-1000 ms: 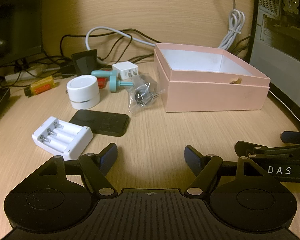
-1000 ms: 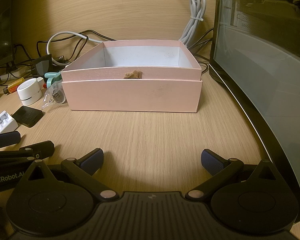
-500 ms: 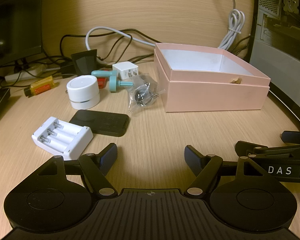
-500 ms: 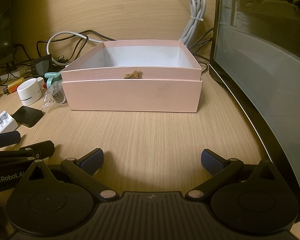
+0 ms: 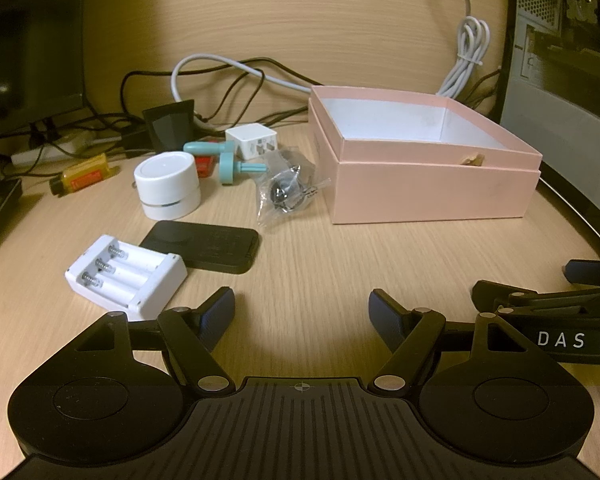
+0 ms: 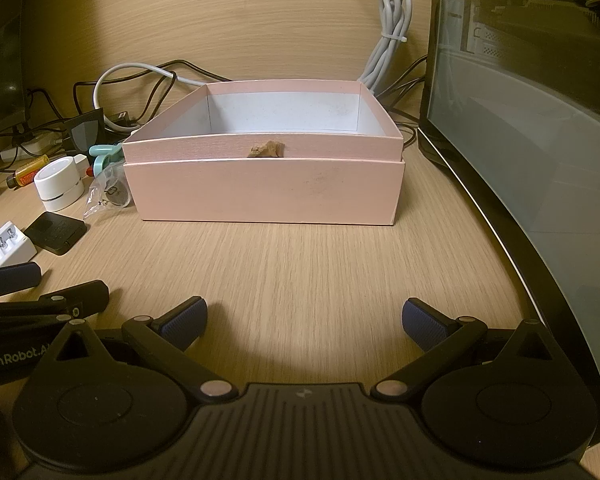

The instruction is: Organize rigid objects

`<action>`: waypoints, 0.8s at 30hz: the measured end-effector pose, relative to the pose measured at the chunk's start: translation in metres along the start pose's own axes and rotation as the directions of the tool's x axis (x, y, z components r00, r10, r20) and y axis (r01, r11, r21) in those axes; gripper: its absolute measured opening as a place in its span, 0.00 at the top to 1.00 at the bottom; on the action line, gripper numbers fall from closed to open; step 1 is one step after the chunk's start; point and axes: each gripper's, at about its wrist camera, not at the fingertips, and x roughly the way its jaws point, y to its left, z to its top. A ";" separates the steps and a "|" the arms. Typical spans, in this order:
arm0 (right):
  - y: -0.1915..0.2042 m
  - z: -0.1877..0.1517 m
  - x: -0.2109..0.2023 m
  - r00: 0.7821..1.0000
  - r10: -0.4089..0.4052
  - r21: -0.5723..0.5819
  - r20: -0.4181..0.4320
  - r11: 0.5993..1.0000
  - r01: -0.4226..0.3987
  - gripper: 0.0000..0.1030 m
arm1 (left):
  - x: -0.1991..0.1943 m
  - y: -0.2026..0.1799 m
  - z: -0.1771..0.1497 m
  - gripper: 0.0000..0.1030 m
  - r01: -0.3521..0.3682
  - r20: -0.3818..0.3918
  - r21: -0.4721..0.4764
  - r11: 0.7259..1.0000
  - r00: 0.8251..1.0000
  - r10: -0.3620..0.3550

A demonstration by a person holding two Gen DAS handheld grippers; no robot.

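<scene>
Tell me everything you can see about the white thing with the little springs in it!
The white battery holder looks like hard plastic. It has three side-by-side slots, each with a small metal spring at one end, and no batteries inside. It lies flat on the wooden desk, turned at an angle, beside a flat black pad, possibly touching it. Nothing holds it; the open left gripper is close by.

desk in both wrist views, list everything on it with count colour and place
box: 1, pink, open, right of clutter
battery holder: 1, white, nearest left
flat pad: 1, black, beside holder
round puck: 1, white, behind pad
clear bag: 1, beside box
teal pegs: 2, behind puck
cube plug: 1, white, by cables
yellow tube: 1, far left
left gripper: open, empty
right gripper: open, empty
</scene>
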 end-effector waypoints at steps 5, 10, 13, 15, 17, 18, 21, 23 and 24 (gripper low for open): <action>0.000 0.000 0.000 1.000 0.000 0.000 0.000 1.000 0.000 0.00 | 0.000 0.000 0.000 0.23 0.000 0.000 0.000 1.000 1.000 0.000; 0.000 0.000 0.000 1.000 0.000 0.000 0.000 1.000 0.000 0.00 | 0.000 0.000 0.000 0.23 0.000 0.000 0.001 1.000 1.000 0.000; 0.000 -0.001 0.000 1.000 0.000 0.000 0.001 1.000 0.000 0.00 | -0.001 0.000 -0.001 0.23 -0.004 0.001 0.003 1.000 1.000 0.004; 0.000 -0.001 0.000 1.000 0.000 0.000 0.001 1.000 0.000 0.00 | -0.002 0.001 -0.001 0.24 0.002 0.001 0.004 1.000 1.000 -0.002; 0.001 -0.001 0.000 1.000 0.000 0.000 0.001 1.000 0.000 0.00 | -0.003 0.004 -0.002 0.26 0.023 0.005 0.020 1.000 1.000 -0.023; 0.001 -0.001 0.000 1.000 0.000 0.000 0.001 1.000 0.000 0.00 | -0.005 0.005 -0.002 0.28 0.041 0.011 0.033 0.999 0.999 -0.042; 0.002 -0.003 0.002 1.000 0.000 0.000 0.001 1.000 0.000 0.00 | -0.020 0.022 0.004 0.29 0.089 0.063 0.050 0.995 0.994 -0.092; 0.001 -0.004 0.004 1.000 0.017 0.011 0.006 1.000 -0.017 0.00 | -0.035 0.048 0.018 0.29 0.082 0.141 0.020 0.996 0.987 -0.084; -0.002 -0.003 0.004 1.000 0.031 0.031 0.000 0.999 -0.031 0.00 | -0.038 0.061 0.028 0.29 0.072 0.169 0.002 0.997 0.983 -0.071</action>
